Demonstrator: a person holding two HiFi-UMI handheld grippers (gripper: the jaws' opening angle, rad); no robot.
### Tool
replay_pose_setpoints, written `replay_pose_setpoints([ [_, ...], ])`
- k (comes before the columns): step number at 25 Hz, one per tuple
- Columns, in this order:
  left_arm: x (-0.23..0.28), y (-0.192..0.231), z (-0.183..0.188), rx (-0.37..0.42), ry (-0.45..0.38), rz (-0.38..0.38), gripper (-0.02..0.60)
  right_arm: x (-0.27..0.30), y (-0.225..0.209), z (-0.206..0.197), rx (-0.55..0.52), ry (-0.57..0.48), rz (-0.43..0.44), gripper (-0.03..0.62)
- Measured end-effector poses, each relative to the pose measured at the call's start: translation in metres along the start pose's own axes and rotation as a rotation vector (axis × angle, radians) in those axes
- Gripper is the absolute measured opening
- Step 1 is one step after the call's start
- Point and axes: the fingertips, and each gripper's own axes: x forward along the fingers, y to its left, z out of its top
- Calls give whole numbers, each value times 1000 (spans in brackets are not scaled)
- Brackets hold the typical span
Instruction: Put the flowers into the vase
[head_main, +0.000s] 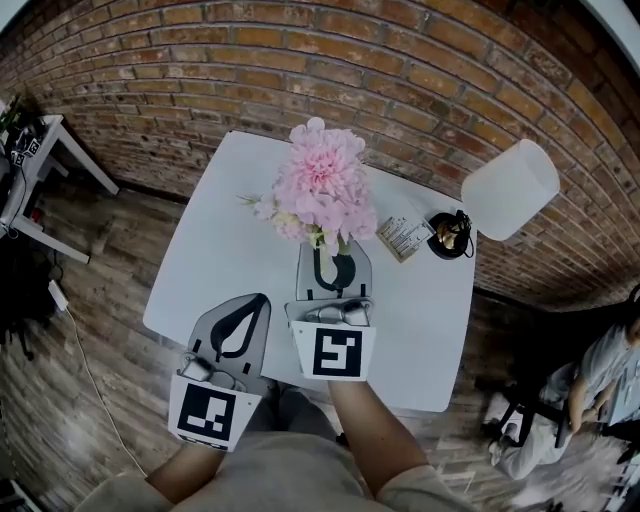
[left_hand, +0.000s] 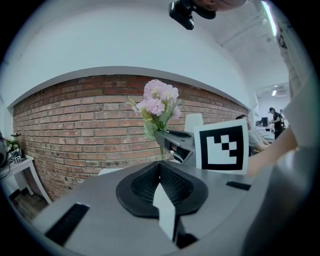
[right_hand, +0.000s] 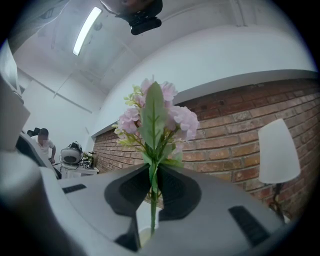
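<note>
A bunch of pink flowers (head_main: 322, 190) with green leaves stands upright over the white table (head_main: 220, 250). My right gripper (head_main: 335, 252) is shut on its green stem (right_hand: 152, 200) just under the blooms (right_hand: 160, 115). Below the jaws, the stem runs down to a white vase mouth (right_hand: 145, 227), which is only partly visible. In the head view the blooms and the gripper hide the vase. My left gripper (head_main: 262, 300) hangs at the table's near edge, left of the right one, shut with nothing in it. The left gripper view shows its jaws (left_hand: 161, 165) closed and the flowers (left_hand: 157, 102) beyond.
A white lamp shade (head_main: 510, 188) stands at the table's right corner, with a small black object (head_main: 450, 235) and a printed card (head_main: 403, 238) beside it. A brick wall (head_main: 300, 50) runs behind. A seated person (head_main: 600, 380) is at the right and a white side table (head_main: 40, 170) at the left.
</note>
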Motion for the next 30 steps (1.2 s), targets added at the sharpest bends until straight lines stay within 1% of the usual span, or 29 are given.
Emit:
replay_pose_setpoints([
  [11, -1, 7, -8, -12, 23, 22, 8, -9, 7, -27, 7, 48, 1, 38],
  [30, -10, 10, -13, -21, 17, 17, 8, -22, 7, -66, -42, 149, -53, 46],
])
